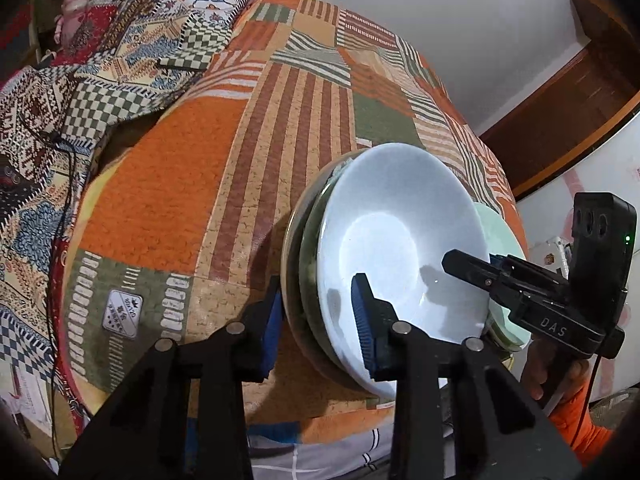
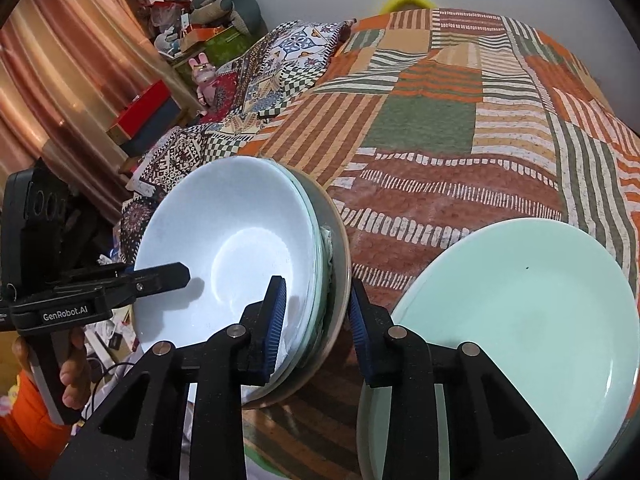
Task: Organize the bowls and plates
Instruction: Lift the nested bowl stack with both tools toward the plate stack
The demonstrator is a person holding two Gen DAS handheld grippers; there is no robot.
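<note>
Only my right wrist view showed the pale green plate lying flat on the bed (a sliver in the other). My left claw and right claw each straddled opposite rims of the stack of bowls, blue pads closing on it but gaps visible; I cannot tell if gripped. Beneath lay the patchwork bedspread, with curtains beyond.

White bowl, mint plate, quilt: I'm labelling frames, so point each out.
white bowl (image 2: 224, 248): right wrist view, inner wall.
mint plate (image 2: 520, 312): right wrist view, flat centre.
quilt (image 1: 168, 184): left wrist view, orange patch.
</note>
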